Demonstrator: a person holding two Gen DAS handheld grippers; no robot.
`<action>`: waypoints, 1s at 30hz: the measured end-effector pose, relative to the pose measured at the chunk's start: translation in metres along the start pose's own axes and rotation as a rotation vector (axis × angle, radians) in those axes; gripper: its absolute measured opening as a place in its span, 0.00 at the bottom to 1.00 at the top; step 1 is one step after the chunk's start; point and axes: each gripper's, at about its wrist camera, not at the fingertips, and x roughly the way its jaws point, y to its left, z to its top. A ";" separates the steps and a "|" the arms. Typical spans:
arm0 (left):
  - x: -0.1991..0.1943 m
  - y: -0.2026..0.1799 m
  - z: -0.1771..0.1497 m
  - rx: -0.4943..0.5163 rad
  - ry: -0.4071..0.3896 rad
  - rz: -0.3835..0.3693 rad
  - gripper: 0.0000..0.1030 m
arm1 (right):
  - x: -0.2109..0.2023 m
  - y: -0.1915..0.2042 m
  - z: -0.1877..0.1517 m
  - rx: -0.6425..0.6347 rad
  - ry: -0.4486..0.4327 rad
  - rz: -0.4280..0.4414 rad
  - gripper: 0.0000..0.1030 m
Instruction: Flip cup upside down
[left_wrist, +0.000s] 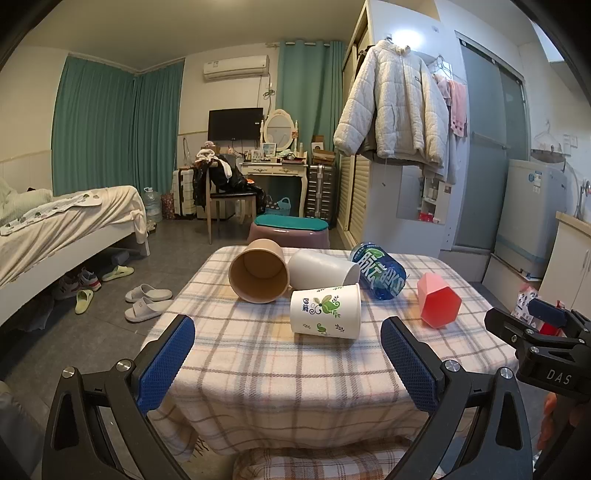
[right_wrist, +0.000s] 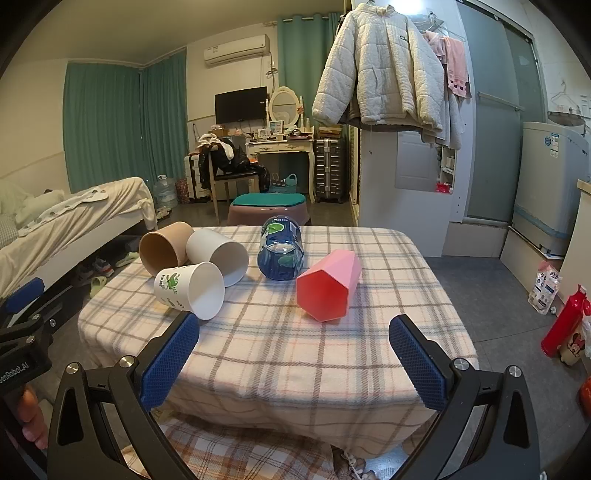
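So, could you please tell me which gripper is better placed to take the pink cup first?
Right. The pink cup lies on its side straight ahead of the right gripper, whose jaws are open; in the left wrist view it lies off to the right.

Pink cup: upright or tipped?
Tipped. The pink cup lies on its side on the checked tablecloth, its open mouth facing the right wrist camera. Neither gripper touches it.
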 end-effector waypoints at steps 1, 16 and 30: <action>0.000 0.000 0.000 0.000 0.000 0.000 1.00 | -0.002 0.002 0.002 -0.001 0.000 0.000 1.00; 0.000 -0.001 0.000 0.002 -0.001 0.000 1.00 | -0.001 0.006 0.004 -0.012 -0.005 0.006 1.00; 0.000 -0.001 0.000 0.005 0.000 0.001 1.00 | -0.001 0.007 0.006 -0.013 -0.005 0.006 1.00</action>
